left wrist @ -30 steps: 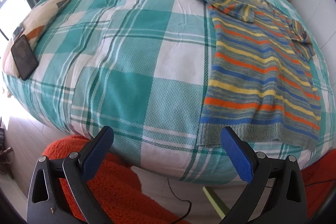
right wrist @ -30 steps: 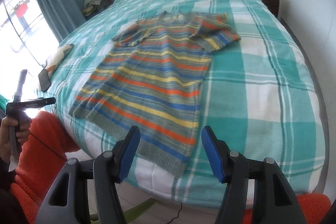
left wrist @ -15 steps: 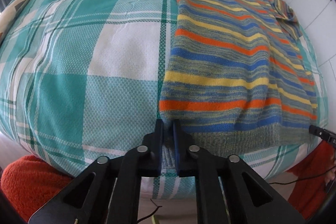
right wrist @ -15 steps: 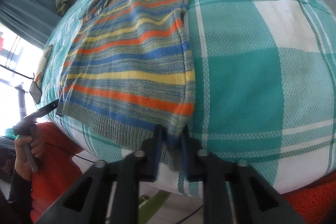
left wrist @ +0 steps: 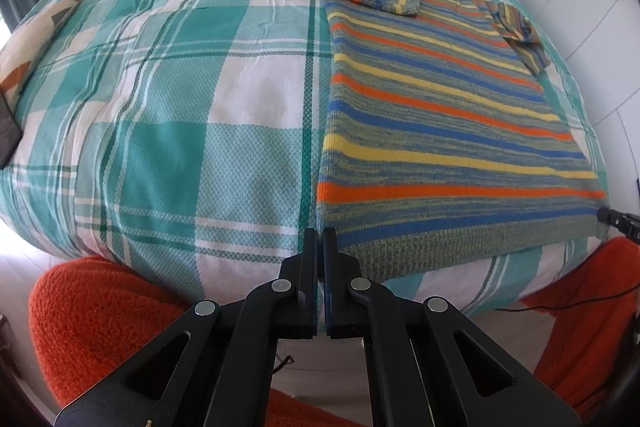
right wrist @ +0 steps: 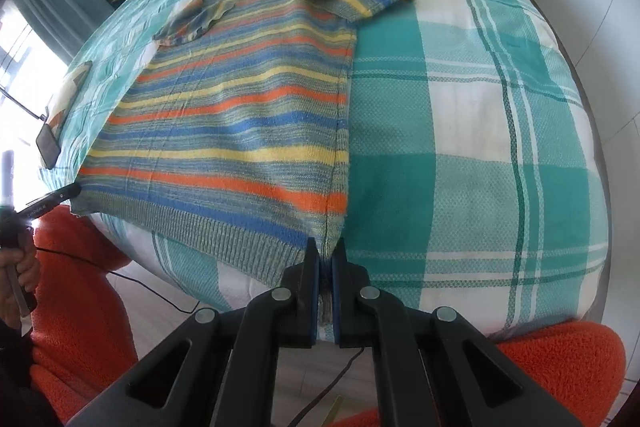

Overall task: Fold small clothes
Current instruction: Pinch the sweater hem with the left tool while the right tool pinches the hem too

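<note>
You are at the very start of the fold: the striped sweater [right wrist: 240, 115] lies flat and face-down-or-up (which, you cannot tell) on the checked bedspread [right wrist: 460, 131], stretching straight ahead of both tools, with both short sleeves already turned in over its body at the far end. Your left gripper [left wrist: 321, 239] is clenched on the hem corner right at its tips, and your right gripper [right wrist: 326, 251] is clamped on the opposite hem corner, knit visibly pinched between its jaws. So the two grasps are made; what is left, by my reading, is carrying the hem away from you toward the collar, then any further fold.
</note>
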Demonstrator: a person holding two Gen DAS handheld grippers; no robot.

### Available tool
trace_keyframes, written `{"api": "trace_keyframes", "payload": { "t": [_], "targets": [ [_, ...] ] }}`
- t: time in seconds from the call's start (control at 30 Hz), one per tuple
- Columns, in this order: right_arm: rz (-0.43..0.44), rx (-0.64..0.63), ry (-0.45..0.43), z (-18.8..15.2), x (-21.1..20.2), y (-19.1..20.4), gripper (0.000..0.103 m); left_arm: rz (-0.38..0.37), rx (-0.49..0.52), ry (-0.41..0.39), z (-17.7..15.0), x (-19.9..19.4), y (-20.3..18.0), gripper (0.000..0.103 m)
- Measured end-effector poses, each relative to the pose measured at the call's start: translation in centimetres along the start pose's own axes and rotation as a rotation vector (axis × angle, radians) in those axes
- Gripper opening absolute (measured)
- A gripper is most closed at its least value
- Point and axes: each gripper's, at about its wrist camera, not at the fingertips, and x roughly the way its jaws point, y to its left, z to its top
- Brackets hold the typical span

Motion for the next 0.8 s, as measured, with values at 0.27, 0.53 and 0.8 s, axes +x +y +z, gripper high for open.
{"api": "trace_keyframes", "payload": {
  "t": [0.27,0.53,0.8],
  "targets": [
    [-0.017,0.077,0.065,-0.8,4.6,-2.4,0.004,0.038,-0.033,0.049,-0.7,3.2,-0.1,0.000],
    [-0.065,0.081,0.056,-1.0,6.0,-2.2,0.005,0.035,-0.073,0.063,-0.7,4.8,0.4,0.000],
    [-0.056,0.107,0.045,-1.2,6.5,-2.2,0.005,0.078,-0.037,0.060,-0.7,5.4,-0.8,0.000]
  ]
}}
